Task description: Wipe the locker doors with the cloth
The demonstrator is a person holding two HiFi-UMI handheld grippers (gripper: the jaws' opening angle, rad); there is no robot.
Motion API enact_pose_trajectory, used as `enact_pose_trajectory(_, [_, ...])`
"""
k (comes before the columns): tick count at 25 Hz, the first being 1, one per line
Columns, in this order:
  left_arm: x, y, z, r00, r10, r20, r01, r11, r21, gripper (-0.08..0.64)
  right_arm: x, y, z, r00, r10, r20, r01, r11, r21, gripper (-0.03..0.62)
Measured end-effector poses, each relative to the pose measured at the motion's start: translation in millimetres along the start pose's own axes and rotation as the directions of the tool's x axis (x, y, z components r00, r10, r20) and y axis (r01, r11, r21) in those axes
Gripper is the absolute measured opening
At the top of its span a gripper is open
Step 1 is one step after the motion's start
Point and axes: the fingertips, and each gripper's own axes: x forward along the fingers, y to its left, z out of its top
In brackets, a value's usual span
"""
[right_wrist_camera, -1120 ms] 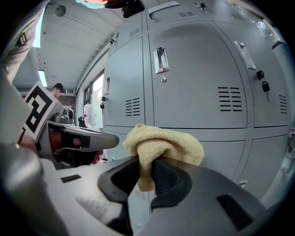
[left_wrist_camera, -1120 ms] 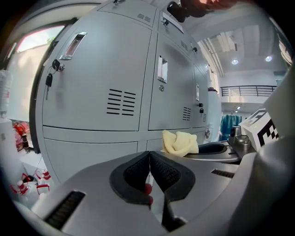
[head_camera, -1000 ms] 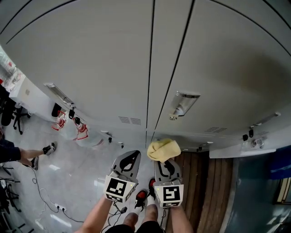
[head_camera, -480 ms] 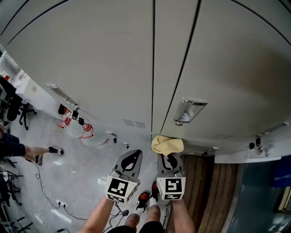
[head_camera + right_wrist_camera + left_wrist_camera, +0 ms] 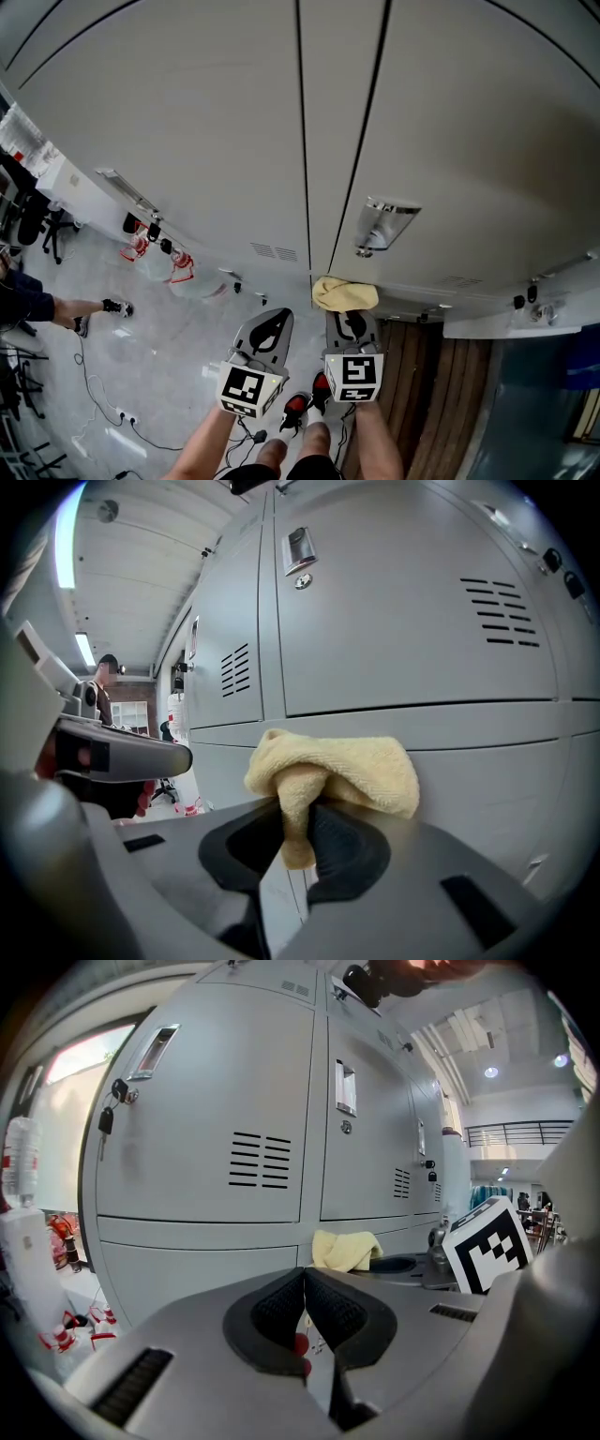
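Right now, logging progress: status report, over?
Right gripper shut on yellow cloth, close to the locker door. Left gripper shut, empty. Nothing blocking the door.

Grey tongs point(image 5: 273, 317), black-and-white marker cubes point(image 5: 247, 388)

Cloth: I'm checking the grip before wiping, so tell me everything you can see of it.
The cloth is pale yellow, terry by its look, bunched into a soft wad. One folded end hangs down between the jaws of the right tool, which are shut on it. The rest bulges above the jaws and to their right. It sits close to a grey locker door, low down, but whether they touch can't be told. Nothing else touches it.
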Motion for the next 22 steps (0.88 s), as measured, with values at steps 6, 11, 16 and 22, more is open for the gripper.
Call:
enact_pose_trajectory(6, [4, -9, -2, 1.0, -0.01, 0.004, 0.01, 1.0, 0.005, 0.023, -8, -17, -2, 1.0, -0.026, -0.003, 0.026, 1.0, 0.001, 0.074])
enact_pose_trajectory(11, [8, -17, -6, 1.0, -0.019, -0.005, 0.019, 1.0, 0.004, 0.023, -14, -35, -8, 0.999, -0.04, -0.012, 0.039, 0.999, -0.011, 0.074])
enact_pose_trajectory(16, [15, -27, -5, 0.999, -0.036, -0.003, 0.036, 0.999, 0.002, 0.023, -19, -50, -12, 0.998, -0.056, -0.018, 0.056, 0.998, -0.006, 0.074])
enact_pose_trajectory(22, [27, -44, -5, 0.998, -0.064, -0.007, 0.064, 0.998, 0.001, 0.023, -30, -73, -17, 0.995, -0.097, -0.02, 0.097, 0.995, 0.007, 0.074])
